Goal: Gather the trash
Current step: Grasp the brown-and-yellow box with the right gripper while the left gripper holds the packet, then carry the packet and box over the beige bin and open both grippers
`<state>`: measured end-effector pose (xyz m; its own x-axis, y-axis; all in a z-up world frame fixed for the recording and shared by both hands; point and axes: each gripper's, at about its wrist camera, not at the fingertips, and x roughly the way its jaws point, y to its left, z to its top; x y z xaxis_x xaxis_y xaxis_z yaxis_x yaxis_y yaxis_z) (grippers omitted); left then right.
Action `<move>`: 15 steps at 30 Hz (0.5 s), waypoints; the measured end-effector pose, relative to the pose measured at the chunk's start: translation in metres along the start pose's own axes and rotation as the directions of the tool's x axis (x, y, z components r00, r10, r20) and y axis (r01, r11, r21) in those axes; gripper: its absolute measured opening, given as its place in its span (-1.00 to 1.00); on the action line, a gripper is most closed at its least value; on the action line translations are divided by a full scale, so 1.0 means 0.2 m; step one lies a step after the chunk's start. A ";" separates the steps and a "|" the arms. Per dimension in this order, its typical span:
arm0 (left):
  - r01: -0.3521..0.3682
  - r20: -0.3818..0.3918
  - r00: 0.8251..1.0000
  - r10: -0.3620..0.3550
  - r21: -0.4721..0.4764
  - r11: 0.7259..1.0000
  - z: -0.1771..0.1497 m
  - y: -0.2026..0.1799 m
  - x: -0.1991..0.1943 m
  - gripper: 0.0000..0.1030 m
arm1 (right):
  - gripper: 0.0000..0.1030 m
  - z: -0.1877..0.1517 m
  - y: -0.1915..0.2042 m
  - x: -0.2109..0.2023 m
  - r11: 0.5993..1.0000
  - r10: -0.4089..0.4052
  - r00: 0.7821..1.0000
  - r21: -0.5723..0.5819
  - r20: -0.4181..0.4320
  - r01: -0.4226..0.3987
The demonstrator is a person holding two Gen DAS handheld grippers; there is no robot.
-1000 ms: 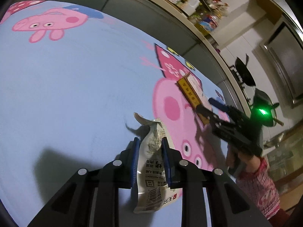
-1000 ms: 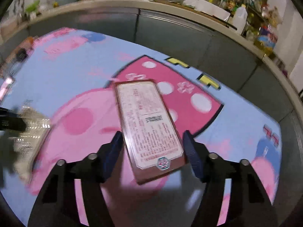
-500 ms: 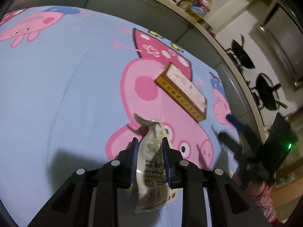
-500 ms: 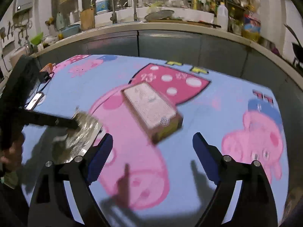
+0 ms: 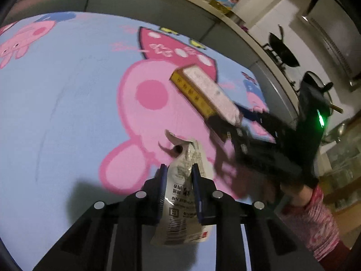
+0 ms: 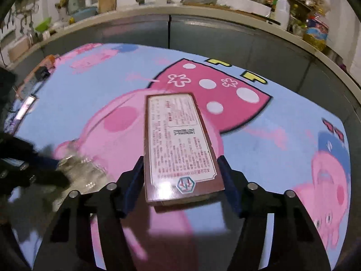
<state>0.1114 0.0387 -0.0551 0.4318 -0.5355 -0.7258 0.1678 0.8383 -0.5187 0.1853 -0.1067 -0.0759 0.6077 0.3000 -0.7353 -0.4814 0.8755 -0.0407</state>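
Two trash items: a torn white wrapper (image 5: 183,194) pinched in the closing left tongs (image 5: 179,178), and at its 1 o'clock a flat box (image 6: 180,144) between the closing right tongs (image 6: 180,180), over the cartoon-print table (image 6: 282,135).

A cluttered kitchen counter (image 6: 225,11) curves behind the cartoon-pig tablecloth (image 6: 67,103).

A light-blue cloth (image 6: 74,103) is showing pink cartoon pigs. The box (image 6: 178,144) is showing a brown rim, white label and yellow side. The white wrapper (image 5: 182,194) is bearing black print.
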 end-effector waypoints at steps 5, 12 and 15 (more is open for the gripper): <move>0.076 -0.008 0.997 -0.076 0.055 0.996 0.09 -0.20 0.02 -0.58 | 0.12 -0.23 -0.14 -0.34 0.985 -0.061 0.995 0.167 0.083 0.046; 0.186 -0.080 0.982 -0.170 0.270 0.945 0.18 -0.89 0.23 -0.58 | 0.12 -0.68 -0.56 -0.87 0.862 -0.337 0.932 0.443 0.133 0.248; 0.256 -0.136 0.966 -0.221 0.358 0.898 0.18 -1.28 0.42 -0.58 | 0.12 -0.92 -0.76 -1.05 0.763 -0.445 0.892 0.554 0.078 0.332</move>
<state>0.1374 -0.2180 0.0338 0.2592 -0.7166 -0.6475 0.5789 0.6519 -0.4898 0.0144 -0.3725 -0.0404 0.8056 -0.0921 -0.5853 0.1844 0.9778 0.0999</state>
